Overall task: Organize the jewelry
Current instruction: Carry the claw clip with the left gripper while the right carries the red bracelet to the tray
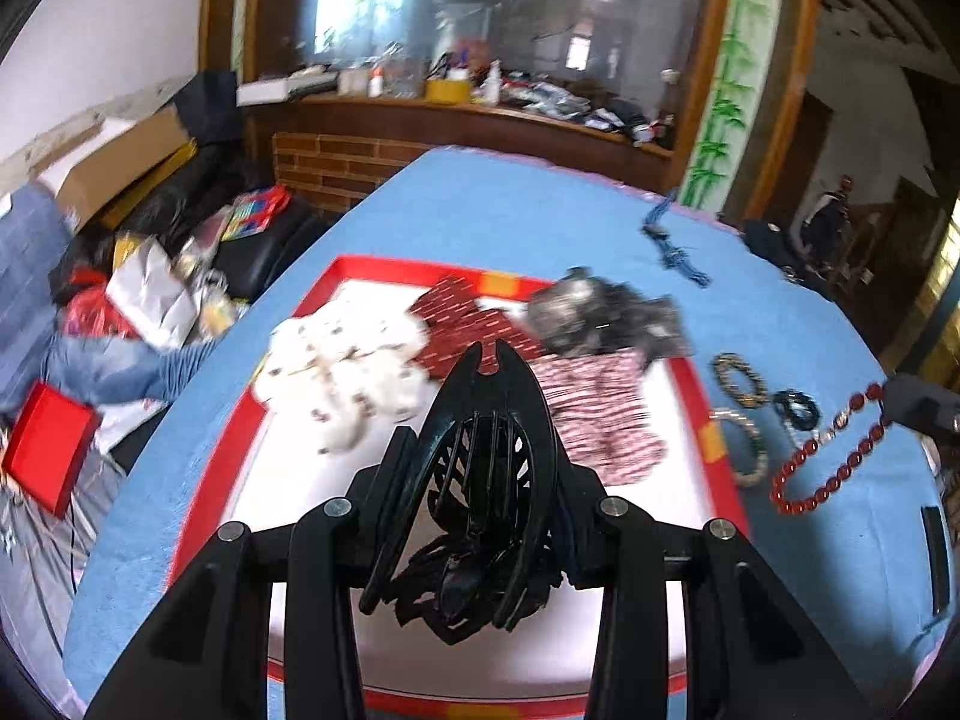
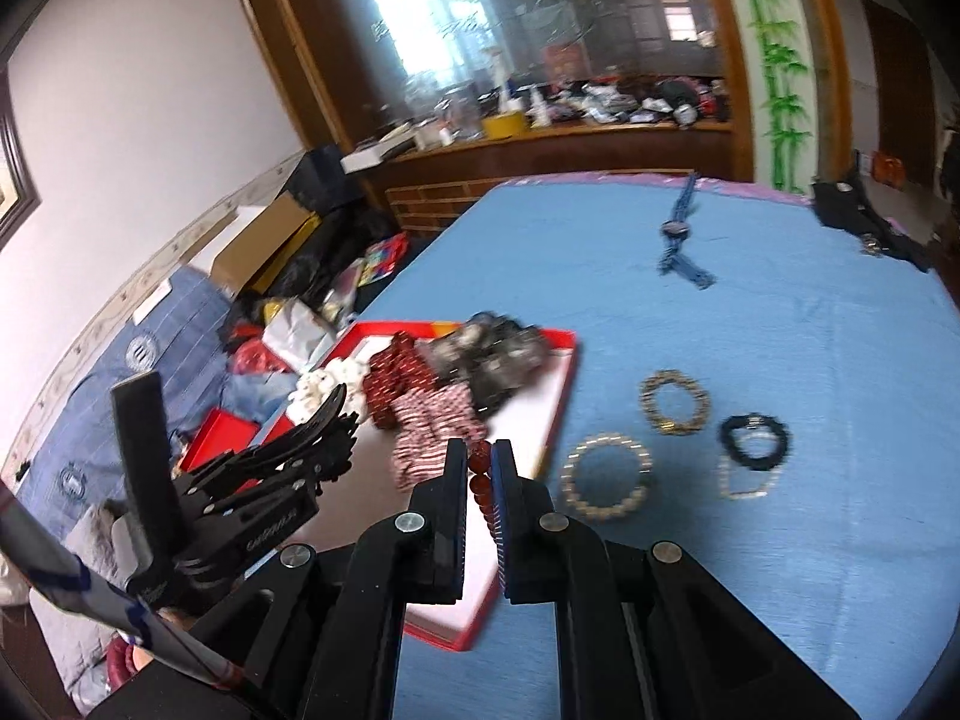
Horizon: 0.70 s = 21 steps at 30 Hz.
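My left gripper (image 1: 480, 480) is shut on a large black claw hair clip (image 1: 480, 456) and holds it above the red-rimmed white tray (image 1: 372, 267). In the tray lie a white scrunchie (image 1: 342, 372), a dark red one (image 1: 462, 324), a grey-black one (image 1: 600, 312) and a red-white striped one (image 1: 600, 420). My right gripper (image 2: 480, 468) is shut on a red bead necklace (image 2: 483, 480), which hangs over the blue cloth in the left wrist view (image 1: 834, 462). The left gripper with the clip shows in the right wrist view (image 2: 270, 468).
On the blue cloth (image 2: 720, 312) right of the tray lie a brown bead bracelet (image 2: 675, 402), a pale bead bracelet (image 2: 606, 477), a black one over a white one (image 2: 753, 441), and a blue cord piece (image 2: 681, 240) farther back. Clutter lies left of the table.
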Tool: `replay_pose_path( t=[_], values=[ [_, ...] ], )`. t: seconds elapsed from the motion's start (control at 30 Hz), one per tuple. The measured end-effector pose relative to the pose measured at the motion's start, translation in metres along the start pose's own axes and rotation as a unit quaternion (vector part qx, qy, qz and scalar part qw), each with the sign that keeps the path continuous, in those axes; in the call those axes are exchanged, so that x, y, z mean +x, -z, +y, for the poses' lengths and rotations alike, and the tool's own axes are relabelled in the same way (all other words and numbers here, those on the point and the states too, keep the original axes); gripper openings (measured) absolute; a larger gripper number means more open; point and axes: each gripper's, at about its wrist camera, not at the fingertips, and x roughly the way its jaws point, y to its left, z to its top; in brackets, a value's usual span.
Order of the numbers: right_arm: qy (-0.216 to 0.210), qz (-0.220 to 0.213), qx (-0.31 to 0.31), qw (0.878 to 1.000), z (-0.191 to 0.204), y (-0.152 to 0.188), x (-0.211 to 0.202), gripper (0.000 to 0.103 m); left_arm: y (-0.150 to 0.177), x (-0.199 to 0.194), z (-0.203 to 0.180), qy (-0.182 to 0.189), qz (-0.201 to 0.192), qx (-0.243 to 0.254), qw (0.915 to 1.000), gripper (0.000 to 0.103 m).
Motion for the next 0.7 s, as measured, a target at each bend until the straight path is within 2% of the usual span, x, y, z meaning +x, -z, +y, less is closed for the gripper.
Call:
replay_pose_path(
  t=[0.23,0.7],
  values=[
    [0.005,0.033,-0.012,0.999,0.013,-0.003,0.041,0.008,-0.003,0.025,0.016,-0.009,0.03,-0.006,0.9995,0.039],
    [0.031,0.063,0.003,0.998,-0.008,-0.018,0.098,0.009,-0.012,0.062,0.02,-0.011,0.069,-0.014,0.9974,0.039]
  ],
)
